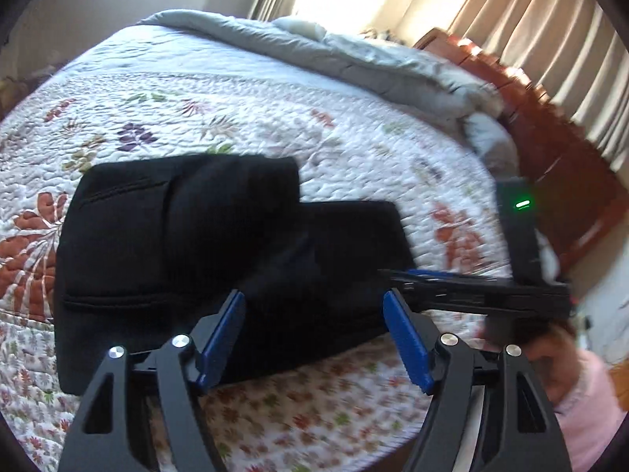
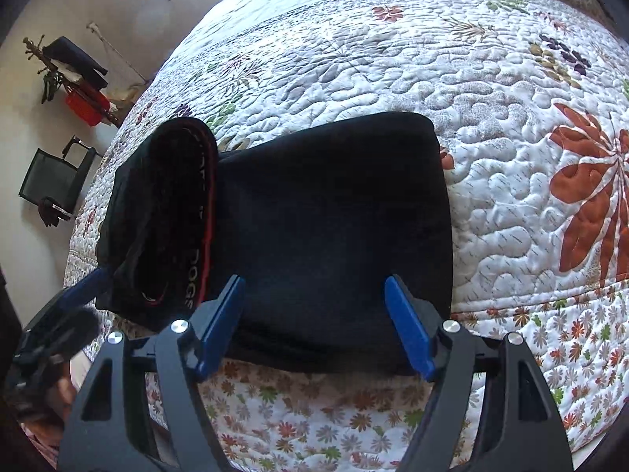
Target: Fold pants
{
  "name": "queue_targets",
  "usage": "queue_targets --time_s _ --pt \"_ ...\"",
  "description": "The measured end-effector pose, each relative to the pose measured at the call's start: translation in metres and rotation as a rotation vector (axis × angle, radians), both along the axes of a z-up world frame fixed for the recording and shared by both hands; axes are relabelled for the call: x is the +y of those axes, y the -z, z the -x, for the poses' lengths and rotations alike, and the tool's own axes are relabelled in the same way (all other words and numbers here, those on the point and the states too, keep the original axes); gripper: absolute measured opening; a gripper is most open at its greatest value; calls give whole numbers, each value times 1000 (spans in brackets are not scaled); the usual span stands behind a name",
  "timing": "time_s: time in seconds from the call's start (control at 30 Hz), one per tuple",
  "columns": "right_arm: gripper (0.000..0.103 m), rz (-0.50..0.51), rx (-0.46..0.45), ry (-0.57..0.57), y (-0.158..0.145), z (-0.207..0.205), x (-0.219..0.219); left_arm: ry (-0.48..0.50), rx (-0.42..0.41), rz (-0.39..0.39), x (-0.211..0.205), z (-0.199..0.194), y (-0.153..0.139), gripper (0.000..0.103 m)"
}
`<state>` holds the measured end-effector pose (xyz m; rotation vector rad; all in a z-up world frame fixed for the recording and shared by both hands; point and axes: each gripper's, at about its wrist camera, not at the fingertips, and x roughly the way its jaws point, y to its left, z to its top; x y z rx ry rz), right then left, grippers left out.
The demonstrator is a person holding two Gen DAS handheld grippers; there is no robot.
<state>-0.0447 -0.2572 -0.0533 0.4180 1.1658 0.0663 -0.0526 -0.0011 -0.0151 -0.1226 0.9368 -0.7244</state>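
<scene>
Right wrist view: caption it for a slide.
Open right gripper poised over folded black pants on a floral quilt.

We see open quilt point(image 2: 393, 63) beyond the folded black pants point(image 2: 322, 212) and to their right, so a gripper could pass there freely. In the left wrist view the right gripper point(image 1: 471, 291) lies across the right, barring that side, and the bunched grey duvet point(image 1: 393, 63) blocks the far edge of the bed, with the wooden footboard point(image 1: 550, 126) behind it
</scene>
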Motion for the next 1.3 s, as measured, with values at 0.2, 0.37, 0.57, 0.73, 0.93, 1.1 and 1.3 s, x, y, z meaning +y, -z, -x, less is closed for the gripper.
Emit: queue_targets --time_s 0.2,0.37,0.57,0.73,0.93,1.1,1.3 --pt "74 -50 -84 -116 -38 0 28 -248 -52 10 85 -18 -28 92" --pt "73 -96 -84 -273 -53 -13 75 -389 88 -272 109 -52 16 85" --pt "35 -157 29 -310 -28 -40 100 -351 154 -344 96 -51 51 86" --pt "4 -230 41 -322 -21 -44 107 -360 192 -294 99 -51 55 87" --pt "4 -238 -27 -291 -47 -26 80 -376 166 -270 106 -48 45 91" --pt "5 -187 99 -265 3 -29 82 -377 217 -297 102 -54 71 98" --pt "55 -169 58 -278 -18 -27 77 -386 224 -247 113 -49 60 97"
